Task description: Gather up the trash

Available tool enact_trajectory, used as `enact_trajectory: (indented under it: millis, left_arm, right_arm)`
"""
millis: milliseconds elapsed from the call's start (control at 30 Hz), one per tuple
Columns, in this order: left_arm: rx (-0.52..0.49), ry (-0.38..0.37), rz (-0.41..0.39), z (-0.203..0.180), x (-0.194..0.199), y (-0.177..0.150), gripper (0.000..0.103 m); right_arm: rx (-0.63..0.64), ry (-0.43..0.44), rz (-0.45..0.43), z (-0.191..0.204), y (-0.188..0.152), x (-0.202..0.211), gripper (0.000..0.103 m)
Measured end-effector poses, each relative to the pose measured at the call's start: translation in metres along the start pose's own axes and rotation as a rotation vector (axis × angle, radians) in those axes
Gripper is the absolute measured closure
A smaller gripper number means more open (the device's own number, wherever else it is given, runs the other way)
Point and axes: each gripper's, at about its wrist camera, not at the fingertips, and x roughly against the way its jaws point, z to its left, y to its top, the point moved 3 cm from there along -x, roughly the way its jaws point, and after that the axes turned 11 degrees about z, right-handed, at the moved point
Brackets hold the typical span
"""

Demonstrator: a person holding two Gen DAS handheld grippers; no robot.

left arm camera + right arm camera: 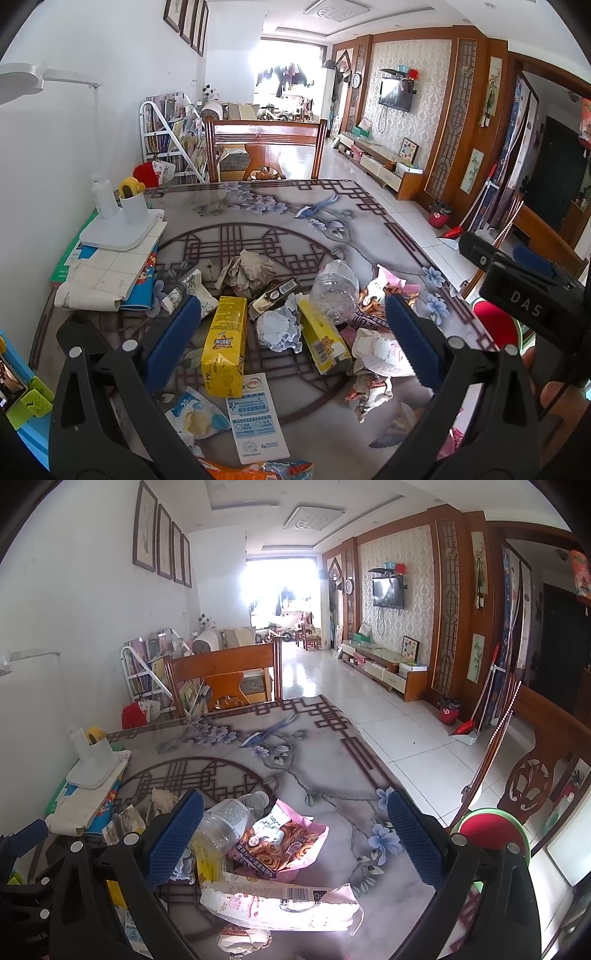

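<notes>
A patterned table (280, 206) in a tiled living room carries a scatter of trash. The left wrist view shows the left gripper (291, 325) spread wide and empty above two yellow cartons (225, 343), a crumpled paper ball (279, 328) between them, and a clear plastic bottle (334, 288); the right gripper (517, 273) shows at the frame's right edge. The right wrist view shows the right gripper (295, 834), also wide and holding nothing, over a pink snack wrapper (284, 843) and a torn pink packet (280, 904), with a red-topped bin (487, 830) just past the table edge.
</notes>
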Motion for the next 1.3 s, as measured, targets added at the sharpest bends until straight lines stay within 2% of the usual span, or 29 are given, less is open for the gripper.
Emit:
enact_trajectory:
  millis: [1033,1233,1300]
  left_arm:
    - [-0.006,-0.006,0.001,-0.002,0.001,-0.001,0.005]
    - [-0.03,-0.01,0.007,-0.007,0.009,-0.009,0.005]
    - [-0.048,-0.007,0.022,0.001,0.01,-0.014,0.005]
  right_arm:
    - [-0.001,-0.005,0.002,-0.005,-0.007,0.009,0.007]
    - [-0.012,0.0,0.025,-0.009,-0.008,0.009,0.007]
    - [0.007,0.03,0.06,-0.011,-0.01,0.01,0.007]
